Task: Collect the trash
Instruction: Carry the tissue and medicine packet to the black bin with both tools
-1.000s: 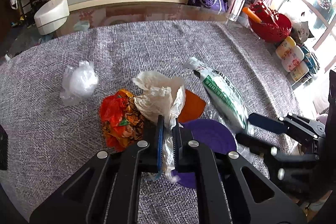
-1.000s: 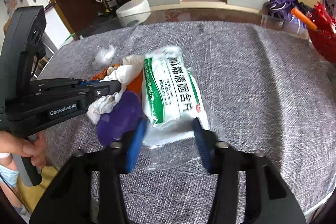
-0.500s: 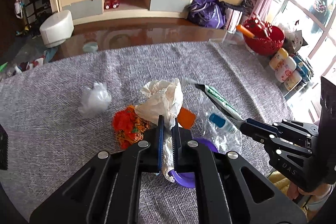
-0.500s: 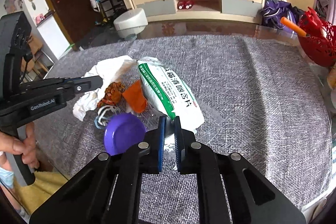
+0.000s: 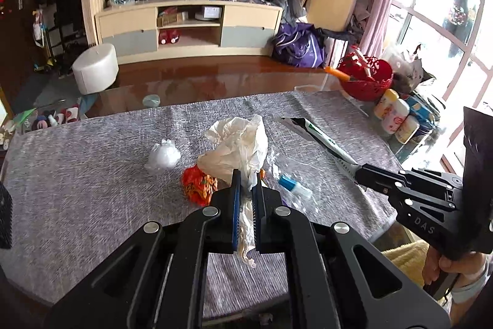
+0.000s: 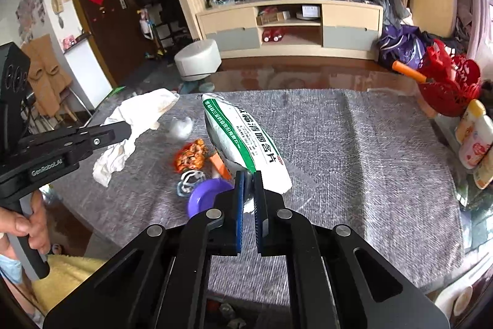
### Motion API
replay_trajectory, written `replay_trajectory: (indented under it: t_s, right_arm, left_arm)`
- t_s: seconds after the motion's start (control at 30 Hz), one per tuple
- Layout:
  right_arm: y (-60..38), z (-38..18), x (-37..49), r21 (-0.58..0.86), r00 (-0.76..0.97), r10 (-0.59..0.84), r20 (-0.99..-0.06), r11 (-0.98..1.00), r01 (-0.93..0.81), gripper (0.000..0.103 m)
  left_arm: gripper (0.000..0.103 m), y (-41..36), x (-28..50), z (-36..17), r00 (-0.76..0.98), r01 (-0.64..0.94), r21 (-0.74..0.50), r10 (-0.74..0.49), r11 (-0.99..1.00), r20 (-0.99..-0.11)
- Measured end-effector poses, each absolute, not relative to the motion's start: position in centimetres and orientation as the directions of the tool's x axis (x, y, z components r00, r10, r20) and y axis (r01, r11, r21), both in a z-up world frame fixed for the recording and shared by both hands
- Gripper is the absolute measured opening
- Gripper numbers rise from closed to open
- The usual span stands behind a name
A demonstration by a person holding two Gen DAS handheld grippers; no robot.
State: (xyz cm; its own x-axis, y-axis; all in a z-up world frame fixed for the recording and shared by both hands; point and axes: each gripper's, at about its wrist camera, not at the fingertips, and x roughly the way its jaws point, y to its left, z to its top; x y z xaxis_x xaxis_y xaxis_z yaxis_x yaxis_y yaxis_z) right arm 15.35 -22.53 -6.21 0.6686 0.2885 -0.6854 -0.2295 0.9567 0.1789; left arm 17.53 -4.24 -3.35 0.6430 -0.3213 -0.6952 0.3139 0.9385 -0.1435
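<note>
My left gripper (image 5: 245,178) is shut on a crumpled white paper wad (image 5: 237,145) and holds it above the grey tablecloth; the wad also shows in the right wrist view (image 6: 135,125). My right gripper (image 6: 249,178) is shut on the edge of a white and green packet (image 6: 246,137), lifted off the table; the packet shows edge-on in the left wrist view (image 5: 320,139). On the cloth lie an orange-red wrapper (image 5: 197,185), a clear plastic ball (image 5: 163,156), a clear bottle with a blue cap (image 5: 292,188) and a purple dish (image 6: 205,196).
The table (image 6: 369,159) is covered in grey cloth. A red basket (image 6: 446,91) and several white bottles (image 6: 474,141) stand at its right edge. A white stool (image 6: 197,63) and a TV cabinet (image 6: 289,26) stand on the floor beyond.
My right gripper has closed on the packet and lifted it. Both grippers have risen and pulled back with their loads, uncovering the bottle and wrapper on the cloth.
</note>
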Motion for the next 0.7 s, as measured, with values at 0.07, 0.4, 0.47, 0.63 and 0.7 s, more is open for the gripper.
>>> replay_trajectory:
  t_s: [0.07, 0.4, 0.47, 0.63, 0.7]
  right_arm:
    - [-22.5, -5.6, 13.9, 0.172, 0.678, 0.287, -0.677, 0.957, -0.233, 0.007]
    - [-22.3, -5.6, 6.7, 0.188, 0.673, 0.318, -0.668, 0.947, -0.260, 0.007]
    - [-22.4, -6.4, 5.1, 0.200, 0.659, 0.330, -0.676, 0.943, -0.268, 0.007]
    - [-22.1, -8.8, 2.2, 0.219, 0.615, 0.349, -0.707, 0.935, -0.279, 0.007]
    - [-21.8, -10.0, 1.0, 0.228, 0.591, 0.357, -0.724, 0.932, -0.283, 0.007]
  left_arm:
    - [0.006, -4.1, 16.0, -2.8, 0.653, 0.312, -0.136, -0.316, 0.940, -0.689]
    - [0.006, -3.5, 7.2, -2.3, 0.670, 0.326, -0.119, -0.318, 0.938, -0.670]
    - [0.006, -3.5, 5.2, -3.0, 0.666, 0.327, -0.120, -0.319, 0.937, -0.675]
    - [0.006, -3.4, 1.5, -5.3, 0.639, 0.337, -0.128, -0.327, 0.933, -0.697]
    - [0.006, -3.4, 0.2, -6.7, 0.619, 0.337, -0.136, -0.328, 0.932, -0.714]
